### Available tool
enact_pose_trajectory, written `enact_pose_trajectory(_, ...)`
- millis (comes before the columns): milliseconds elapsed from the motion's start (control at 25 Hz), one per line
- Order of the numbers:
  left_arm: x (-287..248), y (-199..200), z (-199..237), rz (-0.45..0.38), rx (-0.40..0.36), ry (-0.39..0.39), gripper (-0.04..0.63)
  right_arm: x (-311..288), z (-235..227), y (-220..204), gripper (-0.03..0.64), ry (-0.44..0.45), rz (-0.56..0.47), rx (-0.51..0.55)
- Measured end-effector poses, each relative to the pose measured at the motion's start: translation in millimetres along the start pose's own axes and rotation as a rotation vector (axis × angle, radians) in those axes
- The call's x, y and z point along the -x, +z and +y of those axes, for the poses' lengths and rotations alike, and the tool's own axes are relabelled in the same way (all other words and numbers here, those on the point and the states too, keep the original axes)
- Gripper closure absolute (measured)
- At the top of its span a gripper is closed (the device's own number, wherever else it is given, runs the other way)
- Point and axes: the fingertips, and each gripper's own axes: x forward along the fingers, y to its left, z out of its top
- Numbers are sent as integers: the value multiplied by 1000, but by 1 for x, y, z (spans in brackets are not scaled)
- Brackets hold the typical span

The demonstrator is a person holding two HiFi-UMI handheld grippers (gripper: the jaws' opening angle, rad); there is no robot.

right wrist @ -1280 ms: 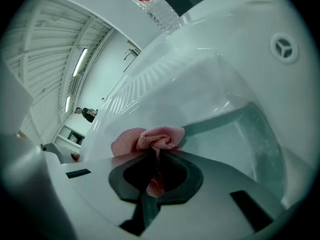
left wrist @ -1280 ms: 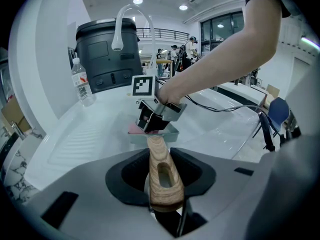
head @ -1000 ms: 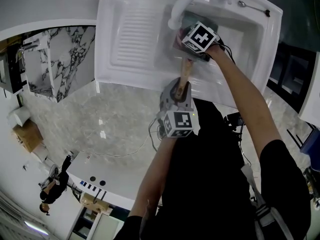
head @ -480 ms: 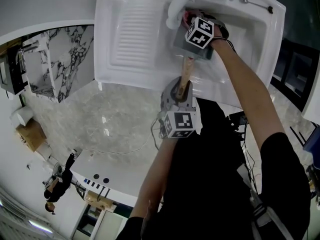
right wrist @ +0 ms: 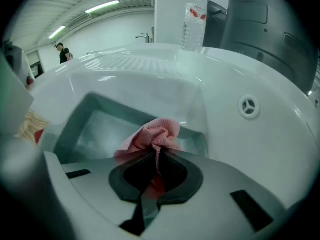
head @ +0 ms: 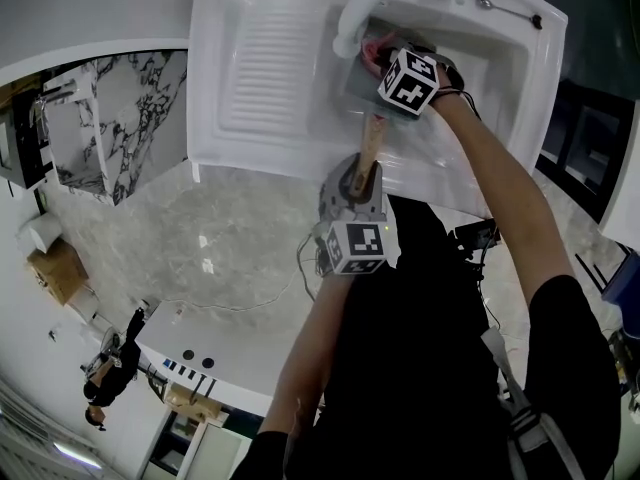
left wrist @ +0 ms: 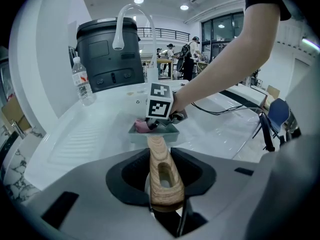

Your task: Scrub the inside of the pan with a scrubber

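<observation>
A square grey pan [head: 357,71] sits in the white sink [head: 510,88]; its wooden handle [head: 367,153] points toward me. My left gripper [head: 352,186] is shut on that handle [left wrist: 161,176], holding the pan [left wrist: 152,132] steady. My right gripper [head: 392,60] hangs over the pan and is shut on a pink scrubbing cloth [right wrist: 152,136], which bunches out past the jaws onto the pan's inside [right wrist: 100,129]. The pink cloth [head: 374,45] also peeks out beside the marker cube in the head view, and the left gripper view shows it [left wrist: 141,126] in the pan.
A white faucet [head: 362,3] arches over the pan's far side. The ribbed draining board [head: 262,68] lies left of the basin. A spoon [head: 505,12] rests on the sink's back rim, and a water bottle [right wrist: 195,20] stands behind. A marble counter [head: 230,248] runs in front of the sink.
The right gripper with the pink cloth has shifted a little to the right and rolled over the pan. The left gripper and the pan handle have kept still.
</observation>
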Motion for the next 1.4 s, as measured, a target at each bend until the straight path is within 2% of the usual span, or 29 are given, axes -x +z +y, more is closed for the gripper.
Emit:
enact_pose_trajectory(320, 0, 1, 1, 1, 3, -1, 457, 24, 61, 30, 581, 215, -102, 133)
enact_pose_trajectory(480, 0, 1, 1, 1, 4, 0, 457, 32, 75, 22, 581, 303, -78, 194)
enact_pose_trajectory(600, 0, 2, 0, 3, 6, -2, 457, 30, 63, 9, 581, 260, -34, 204)
enact_pose_trajectory(760, -1, 0, 0, 1, 3, 1, 457, 14, 34, -3, 581, 135, -8, 173)
enact_pose_trajectory(960, -1, 1, 0, -4, -5, 3, 457, -4, -4, -12, 581, -1, 75, 134)
enact_pose_trajectory(1200, -1, 2, 0, -4, -5, -5, 457, -13, -28, -18, 581, -39, 110, 111)
enact_pose_trajectory(1400, -1, 2, 0, -1, -2, -6, 457, -12, -30, -22, 581, -45, 101, 70)
